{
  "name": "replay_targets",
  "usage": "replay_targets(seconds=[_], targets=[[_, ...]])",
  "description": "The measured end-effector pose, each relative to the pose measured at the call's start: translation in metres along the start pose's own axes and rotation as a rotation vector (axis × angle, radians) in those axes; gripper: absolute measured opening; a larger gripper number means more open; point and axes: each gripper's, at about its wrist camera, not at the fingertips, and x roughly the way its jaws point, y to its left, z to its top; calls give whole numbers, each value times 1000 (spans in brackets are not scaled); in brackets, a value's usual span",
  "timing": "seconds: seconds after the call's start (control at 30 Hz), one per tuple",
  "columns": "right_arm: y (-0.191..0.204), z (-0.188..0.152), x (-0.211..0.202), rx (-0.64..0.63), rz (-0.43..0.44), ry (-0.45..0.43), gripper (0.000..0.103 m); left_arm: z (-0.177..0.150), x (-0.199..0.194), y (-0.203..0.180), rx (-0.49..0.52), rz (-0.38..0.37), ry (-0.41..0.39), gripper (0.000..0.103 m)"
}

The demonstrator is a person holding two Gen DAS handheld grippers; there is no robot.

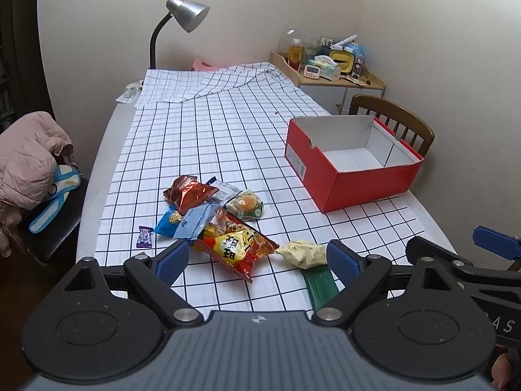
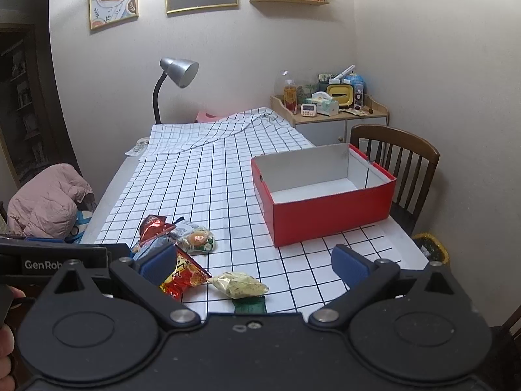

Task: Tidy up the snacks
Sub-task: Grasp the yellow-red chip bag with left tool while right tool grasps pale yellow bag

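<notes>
Two grippers hover wide apart-fingered over the near table edge, both empty: left gripper (image 1: 257,260) above the snack pile, right gripper (image 2: 254,262) over bare checked cloth. Nothing packed yet; open red cardboard shoebox with white lining (image 2: 325,195) standing empty toward the far right of the white black-gridded tablecloth (image 1: 211,137), well apart from the snacks.

Loose heap of packets near the front-left: glossy red-and-yellow crinkly chip bag (image 1: 237,247) nearest, pale yellow crumpled wrapper (image 1: 304,252) just beside it to the right, flat dark green packet (image 1: 320,285) partly under that wrapper, coppery-red foil pouch (image 1: 190,192) and clear round-pastry packet (image 1: 246,205) farther back, light blue sachet (image 1: 192,221) between, small purple candy (image 1: 145,236) off to the left.

Best start probably the red-and-yellow chip bag, already between the left fingers' line. Lower squarely, pinch across the sealed edge rather than the puffed middle, lift clear before travelling to avoid dragging neighbours. Overlap among the blue packets hard to untangle from here, possibly two items.
</notes>
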Motion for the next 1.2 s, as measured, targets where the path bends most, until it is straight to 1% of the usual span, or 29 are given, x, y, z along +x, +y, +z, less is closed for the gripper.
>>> replay_targets(seconds=[0.13,0.23,0.4,0.6,0.67,0.77,0.83,0.93,1.0,1.13,1.2], targets=[[-2,-2,11,-7,8,31,101,0,14,2,-1,-5,36,92],[-7,-1,25,-1,8,55,101,2,24,7,-23,0,47,92],[-16,-4,48,12,22,94,101,5,42,20,-60,33,51,92],[-21,-14,78,-14,52,150,98,0,72,31,-99,33,96,92],[-20,-19,91,-42,78,167,97,-1,83,33,-111,37,113,92],[-20,-24,113,-85,96,196,92,-3,101,33,-106,31,124,92],[-18,-28,127,-120,102,211,87,-3,116,31,-85,17,145,92],[-18,-31,146,-149,123,233,87,-6,137,26,-53,21,176,92],[-17,-34,160,-168,141,251,87,-7,152,27,-66,41,206,92],[-10,-40,185,-237,178,291,86,-5,173,33,-118,53,261,92],[-6,-42,196,-275,194,310,82,-2,184,36,-139,58,278,92]])
